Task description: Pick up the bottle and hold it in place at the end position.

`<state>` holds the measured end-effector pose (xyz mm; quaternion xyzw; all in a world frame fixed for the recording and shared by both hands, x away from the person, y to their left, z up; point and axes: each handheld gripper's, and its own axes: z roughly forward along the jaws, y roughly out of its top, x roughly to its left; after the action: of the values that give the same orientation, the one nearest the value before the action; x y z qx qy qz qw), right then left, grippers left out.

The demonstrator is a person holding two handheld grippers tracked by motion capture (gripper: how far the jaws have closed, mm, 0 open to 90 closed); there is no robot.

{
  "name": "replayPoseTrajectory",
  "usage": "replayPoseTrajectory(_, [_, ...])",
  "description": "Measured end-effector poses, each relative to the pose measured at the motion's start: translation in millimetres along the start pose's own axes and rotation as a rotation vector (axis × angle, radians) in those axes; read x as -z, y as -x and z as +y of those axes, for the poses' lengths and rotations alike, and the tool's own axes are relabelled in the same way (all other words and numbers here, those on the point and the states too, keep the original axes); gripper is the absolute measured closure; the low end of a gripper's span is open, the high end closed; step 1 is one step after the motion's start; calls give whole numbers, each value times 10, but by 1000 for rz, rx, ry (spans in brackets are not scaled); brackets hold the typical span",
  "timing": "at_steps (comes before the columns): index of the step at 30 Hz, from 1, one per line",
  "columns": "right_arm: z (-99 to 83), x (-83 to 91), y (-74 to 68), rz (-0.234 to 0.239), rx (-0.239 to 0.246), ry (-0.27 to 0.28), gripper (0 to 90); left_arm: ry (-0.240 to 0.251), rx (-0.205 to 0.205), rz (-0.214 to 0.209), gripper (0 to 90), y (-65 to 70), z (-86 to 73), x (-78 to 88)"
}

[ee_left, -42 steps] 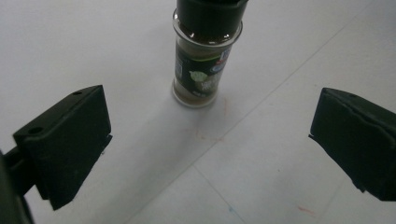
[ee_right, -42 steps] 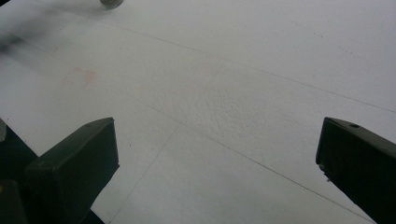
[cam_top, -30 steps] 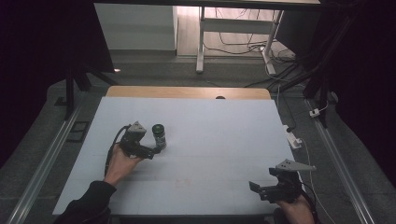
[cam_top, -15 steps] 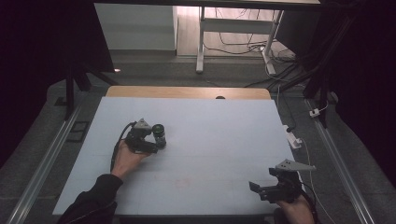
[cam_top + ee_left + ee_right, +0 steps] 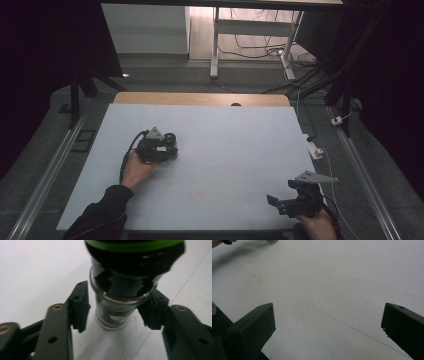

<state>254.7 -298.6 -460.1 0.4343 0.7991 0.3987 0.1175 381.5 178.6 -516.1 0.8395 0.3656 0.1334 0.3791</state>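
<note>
Jar (image 5: 117, 290) of clear glass with dark brown contents, green lid band and green-and-white label; gripper jaws black with brass-coloured screws; table (image 5: 240, 150) pale bluish white, ruled with faint thin lines, faint red marks (image 5: 255, 280), tan wooden edge (image 5: 200, 98) at far side.

High view overhead facing forward, gripper views close (sharing table (image 5: 240, 150))

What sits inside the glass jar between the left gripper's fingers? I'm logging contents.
The glass jar holds something dark brown, pressed against the glass. Its green lid and label hide the rest, so the contents can't be identified.
</note>
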Motion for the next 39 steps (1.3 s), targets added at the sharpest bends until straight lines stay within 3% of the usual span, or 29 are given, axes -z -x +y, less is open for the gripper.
replayPoseTrajectory(3, [0, 0, -1, 0, 1, 0, 0, -4, -12, 6, 532, 20, 6, 2])
replayPoseTrajectory(11, [0, 1, -3, 1, 1, -1, 0, -8, -10, 4, 535, 16, 14, 5])
replayPoseTrajectory(16, [-2, 2, -1, 2, 2, 0, 0, 6, 14, -34, 536, -8, 50, 37])
replayPoseTrajectory(28, [-1, -1, -2, 0, -2, -3, 0, 24, -38, -83, 536, 96, 260, 53])
replayPoseTrajectory(39, [-1, 0, 1, 2, -2, -4, 0, 11, -83, -111, 536, 226, 521, -50])
